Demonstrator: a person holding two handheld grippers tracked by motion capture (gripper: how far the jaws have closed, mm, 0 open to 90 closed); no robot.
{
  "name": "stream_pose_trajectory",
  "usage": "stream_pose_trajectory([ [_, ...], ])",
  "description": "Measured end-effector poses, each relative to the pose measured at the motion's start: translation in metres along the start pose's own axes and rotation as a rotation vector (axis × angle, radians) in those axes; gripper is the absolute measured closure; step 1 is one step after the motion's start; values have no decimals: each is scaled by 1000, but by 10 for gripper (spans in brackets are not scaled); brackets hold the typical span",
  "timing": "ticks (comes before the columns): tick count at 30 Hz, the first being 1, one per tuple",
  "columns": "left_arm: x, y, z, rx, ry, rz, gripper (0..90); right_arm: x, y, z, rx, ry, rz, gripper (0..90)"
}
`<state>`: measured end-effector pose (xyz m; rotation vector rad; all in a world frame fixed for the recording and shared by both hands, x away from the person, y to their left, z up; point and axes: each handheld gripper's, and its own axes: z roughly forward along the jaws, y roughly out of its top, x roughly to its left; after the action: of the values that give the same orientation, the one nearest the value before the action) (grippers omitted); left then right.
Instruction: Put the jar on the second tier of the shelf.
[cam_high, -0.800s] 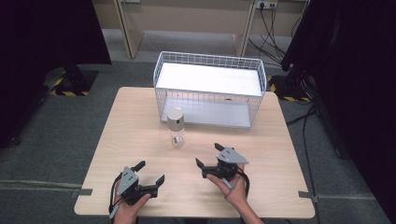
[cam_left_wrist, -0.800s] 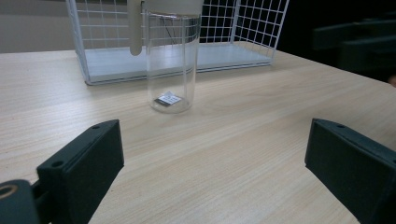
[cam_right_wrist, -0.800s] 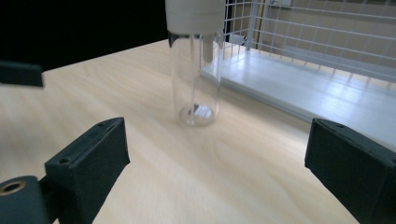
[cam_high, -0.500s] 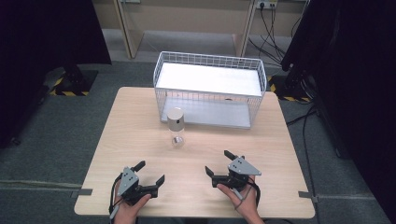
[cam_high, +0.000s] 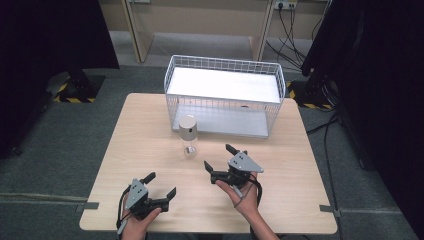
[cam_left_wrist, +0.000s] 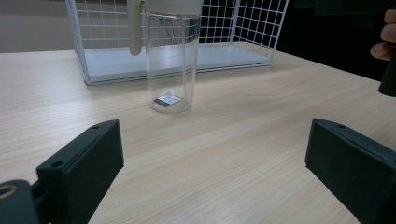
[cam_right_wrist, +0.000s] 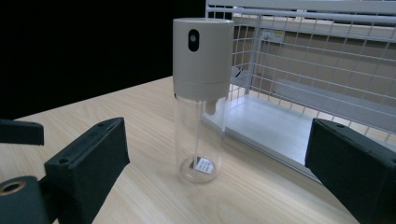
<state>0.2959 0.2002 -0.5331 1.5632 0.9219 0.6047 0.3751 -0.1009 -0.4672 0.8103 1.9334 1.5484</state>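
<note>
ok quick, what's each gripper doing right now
left gripper: open, holding nothing, low on the table.
right gripper: open, holding nothing, facing the clear bottle.

1. Your left gripper (cam_high: 159, 185): black body, two blocky black jaws, grey three-cornered plate on top, black cable trailing toward 7 o'clock.
2. Your right gripper (cam_high: 220, 157): the same black build and grey plate; its cable loops below your hand (cam_high: 244, 196).

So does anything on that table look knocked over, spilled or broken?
Nothing stands out. The clear glass bottle with the beige cap stands upright and looks empty, just in front of the white wire basket; the wooden table looks dry.
</note>
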Motion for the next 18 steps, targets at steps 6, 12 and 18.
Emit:
stream_pose_trajectory([
  [6, 0, 0, 0, 1, -1, 3, 39, 1, 7, 17, -2, -6, 3, 71],
  [12, 0, 0, 0, 1, -1, 5, 39, 3, 17, 31, -10, -7, 1, 77],
  [18, -1, 0, 0, 1, -1, 5, 38, 4, 29, 45, -19, -10, -4, 81],
])
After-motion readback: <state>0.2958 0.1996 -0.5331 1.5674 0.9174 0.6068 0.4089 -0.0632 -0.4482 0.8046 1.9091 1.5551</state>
